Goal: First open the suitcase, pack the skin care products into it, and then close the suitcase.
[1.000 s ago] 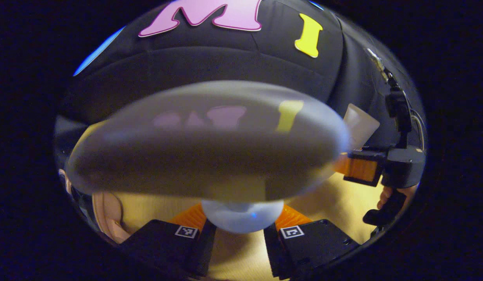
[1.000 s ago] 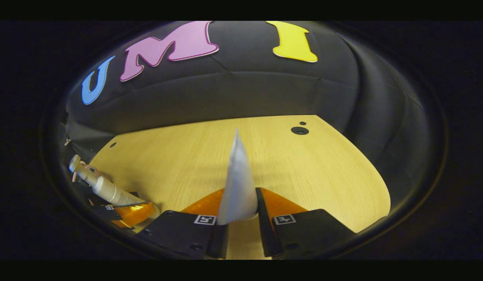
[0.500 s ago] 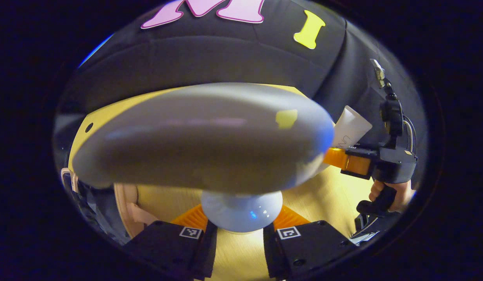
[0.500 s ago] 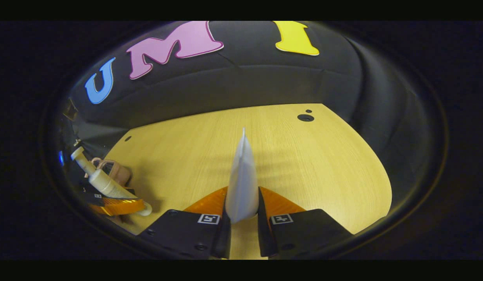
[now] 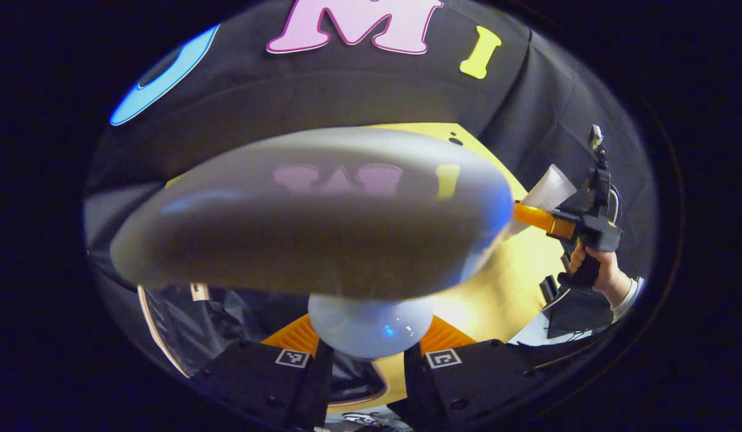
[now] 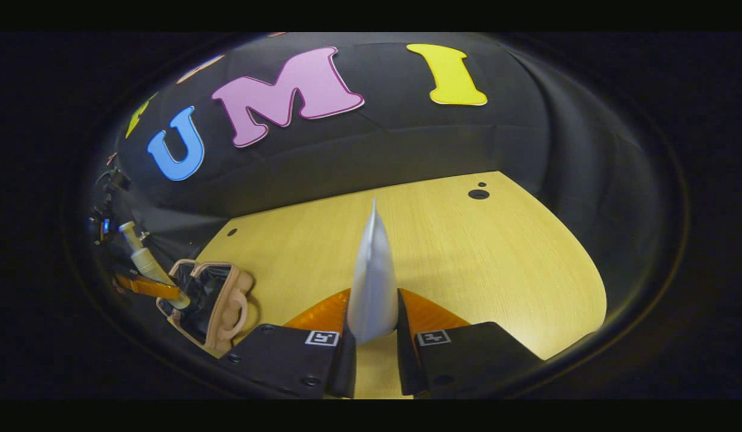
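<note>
- Holding one skin care product in each tool: my left gripper (image 5: pixel 368 360) is clamped on the neck of a pale, glossy pump bottle (image 5: pixel 323 210), whose wide body looms close to the lens in the left gripper view.
- My right gripper (image 6: pixel 371 348) is pinched tight on a white squeeze tube (image 6: pixel 372 270), both fingers pressing its flat sides, crimped end pointing away over the light wooden table (image 6: pixel 466 258).
- A second ago bare tabletop lay beneath my left fingers; now the open beige suitcase with its dark lining (image 5: pixel 185 312) sits directly under them. So I have carried the bottle across and over the case.
- In the right gripper view the suitcase (image 6: pixel 218 300) has come further into sight at the left, lid open, with my other tool and its bottle poised above it.
- My right hand (image 5: pixel 592 270), seen in the left gripper view, has drifted farther off with the tube and waits well apart.
- I judge opening is done and packing is under way: lower and release the bottle, then bring the tube over, then close the case.
</note>
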Demonstrator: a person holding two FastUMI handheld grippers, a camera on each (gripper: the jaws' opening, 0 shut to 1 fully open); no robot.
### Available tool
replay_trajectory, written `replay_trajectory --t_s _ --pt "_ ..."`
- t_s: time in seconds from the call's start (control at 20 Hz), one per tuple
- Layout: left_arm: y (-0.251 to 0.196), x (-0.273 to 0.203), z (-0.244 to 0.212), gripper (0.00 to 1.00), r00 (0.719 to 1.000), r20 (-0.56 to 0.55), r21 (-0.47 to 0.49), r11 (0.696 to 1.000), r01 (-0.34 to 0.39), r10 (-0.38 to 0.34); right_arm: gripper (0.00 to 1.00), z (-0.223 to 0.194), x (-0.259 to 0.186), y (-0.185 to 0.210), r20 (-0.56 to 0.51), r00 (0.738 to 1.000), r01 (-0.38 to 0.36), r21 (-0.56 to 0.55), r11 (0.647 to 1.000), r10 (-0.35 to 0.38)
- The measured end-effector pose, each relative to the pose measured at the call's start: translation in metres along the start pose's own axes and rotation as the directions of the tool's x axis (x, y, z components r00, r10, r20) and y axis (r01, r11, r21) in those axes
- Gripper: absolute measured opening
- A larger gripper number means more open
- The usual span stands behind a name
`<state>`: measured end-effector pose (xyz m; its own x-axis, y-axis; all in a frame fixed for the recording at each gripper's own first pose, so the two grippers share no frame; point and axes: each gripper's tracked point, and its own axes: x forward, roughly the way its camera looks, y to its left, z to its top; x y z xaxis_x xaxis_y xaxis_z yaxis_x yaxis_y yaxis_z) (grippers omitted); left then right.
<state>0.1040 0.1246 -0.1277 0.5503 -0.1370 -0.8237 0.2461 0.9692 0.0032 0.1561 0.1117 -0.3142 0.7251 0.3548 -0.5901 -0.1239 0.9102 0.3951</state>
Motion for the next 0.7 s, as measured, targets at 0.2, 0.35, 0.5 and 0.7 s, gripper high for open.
replay_trajectory --t_s 0.2,0.35,0.5,0.7 --pt "0.059 0.02 -0.079 0.52 0.956 -0.289 -0.053 0.996 -0.075 0.057 0.32 -0.002 -0.018 0.023 0.015 1.0 -0.017 -0.086 0.996 0.018" --pt "0.065 0.032 -0.119 0.56 0.895 -0.445 -0.133 0.987 -0.093 0.024 0.32 -0.004 -0.033 0.042 0.012 0.999 -0.04 -0.096 0.995 0.041" --pt "0.071 0.043 -0.143 0.56 0.854 -0.52 -0.141 0.987 -0.078 -0.007 0.32 -0.011 -0.043 0.075 -0.021 0.997 -0.08 -0.125 0.989 0.078" --pt "0.074 0.052 -0.158 0.55 0.801 -0.597 -0.158 0.985 -0.065 -0.043 0.27 -0.014 -0.047 0.12 -0.027 0.992 -0.127 -0.109 0.986 0.125"
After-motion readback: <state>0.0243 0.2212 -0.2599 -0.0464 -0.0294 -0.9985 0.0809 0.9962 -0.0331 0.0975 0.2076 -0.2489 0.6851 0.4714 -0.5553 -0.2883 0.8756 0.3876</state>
